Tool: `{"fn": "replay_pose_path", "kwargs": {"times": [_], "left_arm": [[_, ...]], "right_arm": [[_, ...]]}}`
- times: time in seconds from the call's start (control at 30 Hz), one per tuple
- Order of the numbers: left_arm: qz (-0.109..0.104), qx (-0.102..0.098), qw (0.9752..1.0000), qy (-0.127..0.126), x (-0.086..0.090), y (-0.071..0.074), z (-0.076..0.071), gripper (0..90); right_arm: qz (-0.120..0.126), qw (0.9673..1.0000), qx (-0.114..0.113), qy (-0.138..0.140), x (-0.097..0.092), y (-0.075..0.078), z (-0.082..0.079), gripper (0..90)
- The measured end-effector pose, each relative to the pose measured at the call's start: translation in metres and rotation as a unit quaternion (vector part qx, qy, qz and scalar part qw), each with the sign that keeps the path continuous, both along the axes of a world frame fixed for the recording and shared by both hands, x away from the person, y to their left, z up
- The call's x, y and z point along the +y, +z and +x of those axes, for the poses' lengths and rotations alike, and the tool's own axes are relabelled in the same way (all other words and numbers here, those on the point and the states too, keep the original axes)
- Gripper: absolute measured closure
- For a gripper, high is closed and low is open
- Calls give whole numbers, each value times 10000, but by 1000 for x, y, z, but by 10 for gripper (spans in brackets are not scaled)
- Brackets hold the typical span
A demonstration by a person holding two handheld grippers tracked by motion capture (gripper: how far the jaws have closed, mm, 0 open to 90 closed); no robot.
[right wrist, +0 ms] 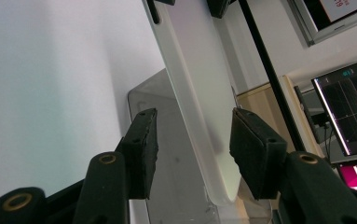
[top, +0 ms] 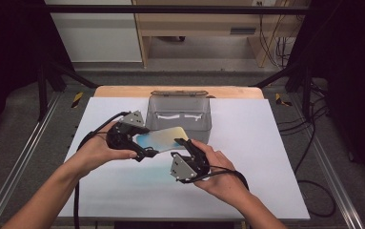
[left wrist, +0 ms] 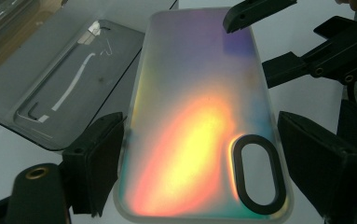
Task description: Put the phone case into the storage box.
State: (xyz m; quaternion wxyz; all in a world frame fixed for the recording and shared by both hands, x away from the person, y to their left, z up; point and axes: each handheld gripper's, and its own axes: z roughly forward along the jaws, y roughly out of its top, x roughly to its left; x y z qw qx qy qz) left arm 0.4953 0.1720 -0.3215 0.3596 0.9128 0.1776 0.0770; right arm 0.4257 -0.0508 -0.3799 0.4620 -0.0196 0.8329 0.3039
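A white sheet (top: 247, 181) covers the counter (top: 123, 90), whose wooden far edge shows beyond it. Grey floor (top: 23, 109) surrounds it, with metal rails (top: 18, 162) along both sides and black cables (top: 309, 143) trailing at the right. Behind stands a light wooden desk (top: 194, 28) beside a white cabinet (top: 94, 38). Lit monitors (right wrist: 348, 107) glow in the right gripper view.

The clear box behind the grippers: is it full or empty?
Nearly empty: the clear box shows through to its floor, with a thin white strip inside.

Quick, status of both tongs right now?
Left tongs: shut on the phone case.
Right tongs: open, jaws astride the case's far end, not pressing it.
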Motion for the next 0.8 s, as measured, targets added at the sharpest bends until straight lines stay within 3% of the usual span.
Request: {"fn": "replay_pose_path", "kwargs": {"times": [0.8], "left_arm": [[-111, 172, 9998, 12, 0, 0, 2, 174]], "right_arm": [[-133, 9997, -195, 47, 2, 1, -1, 574]]}}
